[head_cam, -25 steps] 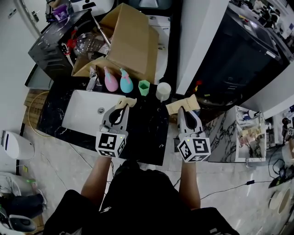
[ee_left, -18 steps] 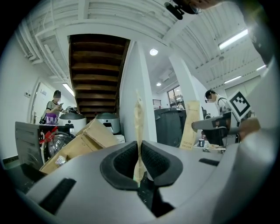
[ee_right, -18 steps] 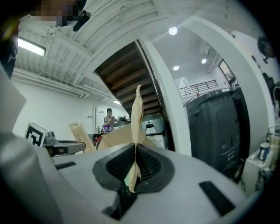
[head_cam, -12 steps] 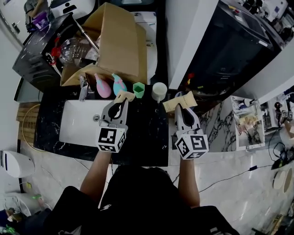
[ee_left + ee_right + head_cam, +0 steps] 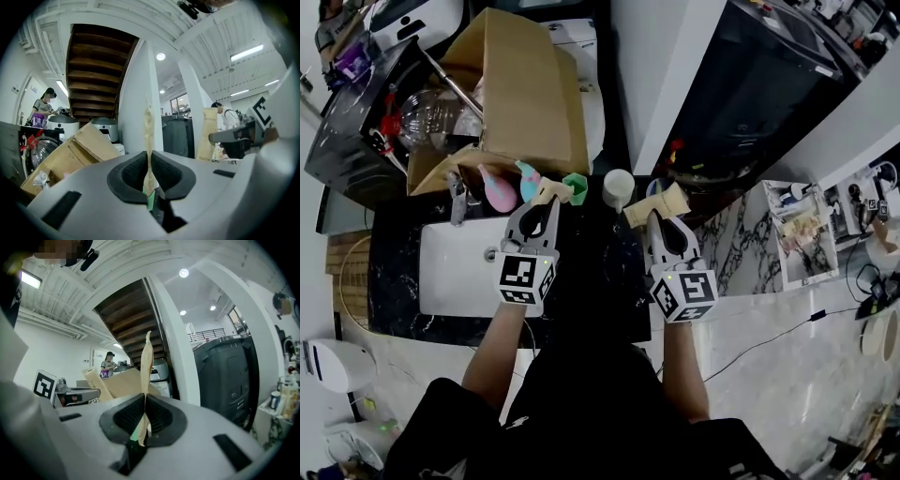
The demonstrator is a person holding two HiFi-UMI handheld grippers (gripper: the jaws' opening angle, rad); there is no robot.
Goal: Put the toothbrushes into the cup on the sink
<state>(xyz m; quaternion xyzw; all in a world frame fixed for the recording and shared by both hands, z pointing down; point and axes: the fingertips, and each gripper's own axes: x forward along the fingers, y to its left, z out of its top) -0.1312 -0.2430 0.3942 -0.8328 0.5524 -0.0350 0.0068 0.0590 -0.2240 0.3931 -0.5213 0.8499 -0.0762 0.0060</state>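
Both grippers hover over the black counter [image 5: 600, 272], each shut on a toothbrush in a tan paper packet. My left gripper [image 5: 545, 202] pinches its packet [image 5: 551, 191] edge-on, with the packet's tip close beside the green cup [image 5: 576, 187]. In the left gripper view the packet [image 5: 148, 136] stands upright between the pads of the left gripper [image 5: 148, 157]. My right gripper [image 5: 662, 221] holds the second packet [image 5: 656, 203], just right of the white cup [image 5: 618, 186]. That packet [image 5: 146, 362] rises from the shut right gripper [image 5: 144, 401].
A white sink basin [image 5: 450, 272] and faucet [image 5: 457, 195] lie left of the left gripper. Pink [image 5: 494, 187] and teal [image 5: 528, 180] bottles stand by the green cup. A large cardboard box [image 5: 520, 98] sits behind them. A marble shelf unit [image 5: 787, 244] is at the right.
Both grippers have edged forward toward the cups, still holding their packets. The left packet's tip now sits nearer the green cup. The head view has shifted a little.
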